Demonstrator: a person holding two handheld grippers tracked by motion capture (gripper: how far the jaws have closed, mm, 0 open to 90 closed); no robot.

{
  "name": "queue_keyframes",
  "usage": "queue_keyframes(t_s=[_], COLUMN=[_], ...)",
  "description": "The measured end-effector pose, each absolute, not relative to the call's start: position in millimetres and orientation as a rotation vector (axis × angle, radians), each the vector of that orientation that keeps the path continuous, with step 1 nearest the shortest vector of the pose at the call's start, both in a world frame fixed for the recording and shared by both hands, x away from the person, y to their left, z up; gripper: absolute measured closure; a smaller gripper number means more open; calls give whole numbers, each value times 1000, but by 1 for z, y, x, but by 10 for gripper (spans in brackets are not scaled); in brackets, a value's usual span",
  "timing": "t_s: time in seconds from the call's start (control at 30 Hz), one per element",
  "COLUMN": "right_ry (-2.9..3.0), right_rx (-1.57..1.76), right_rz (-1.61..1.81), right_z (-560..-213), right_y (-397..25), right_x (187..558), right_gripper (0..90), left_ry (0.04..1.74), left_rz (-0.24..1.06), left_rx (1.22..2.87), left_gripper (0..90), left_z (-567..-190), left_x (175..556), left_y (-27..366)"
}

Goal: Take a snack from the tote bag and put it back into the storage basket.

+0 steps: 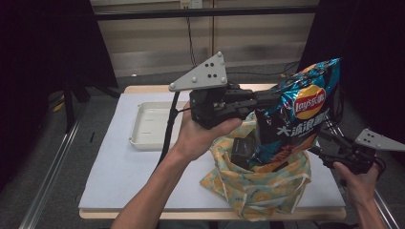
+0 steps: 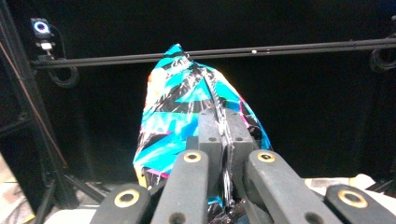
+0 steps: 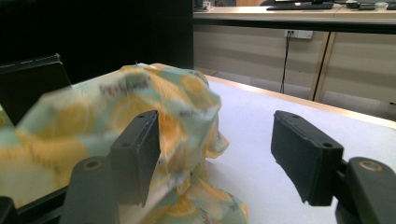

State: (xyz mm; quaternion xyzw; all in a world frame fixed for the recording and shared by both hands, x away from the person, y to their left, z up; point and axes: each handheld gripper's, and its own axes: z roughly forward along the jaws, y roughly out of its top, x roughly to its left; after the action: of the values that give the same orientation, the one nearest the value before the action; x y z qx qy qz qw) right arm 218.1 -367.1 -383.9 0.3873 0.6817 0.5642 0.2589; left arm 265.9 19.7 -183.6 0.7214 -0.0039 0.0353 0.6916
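Observation:
A blue Lay's chip bag [image 1: 300, 112] stands tilted with its lower end inside a yellow-and-green patterned cloth bag [image 1: 260, 186] at the table's front right. My left gripper [image 1: 258, 101] is shut on the chip bag's left edge and holds it up. In the left gripper view the shiny chip bag [image 2: 187, 112] rises beyond the closed jaws of the left gripper [image 2: 225, 135]. A dark box [image 1: 243, 149] lies inside the cloth bag. My right gripper [image 1: 321, 144] is open beside the cloth bag's right side. The cloth bag [image 3: 116, 121] bulges past the left jaw of the right gripper [image 3: 224, 156], nothing pinched.
A cream rectangular tray [image 1: 143, 125] sits on the white table mat [image 1: 119, 167] at the back left. A black metal frame rail [image 1: 200, 13] runs across the back. The table's right edge is close to my right hand.

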Motion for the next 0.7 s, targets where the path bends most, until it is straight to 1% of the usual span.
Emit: queue_keyframes(t_s=[0.33,0.7], right_ry=[1847,1856], right_rx=[1048,1055], right_rz=[1529,1524], right_z=[-384,-384], right_y=[-366,-366], right_x=[218,218], right_gripper=[323,323], left_ry=[21,39], left_rz=[85,112], left_rx=[1609,1593], left_gripper=[885,884], left_z=[-188,-179], left_x=[275,285], left_y=[35,57])
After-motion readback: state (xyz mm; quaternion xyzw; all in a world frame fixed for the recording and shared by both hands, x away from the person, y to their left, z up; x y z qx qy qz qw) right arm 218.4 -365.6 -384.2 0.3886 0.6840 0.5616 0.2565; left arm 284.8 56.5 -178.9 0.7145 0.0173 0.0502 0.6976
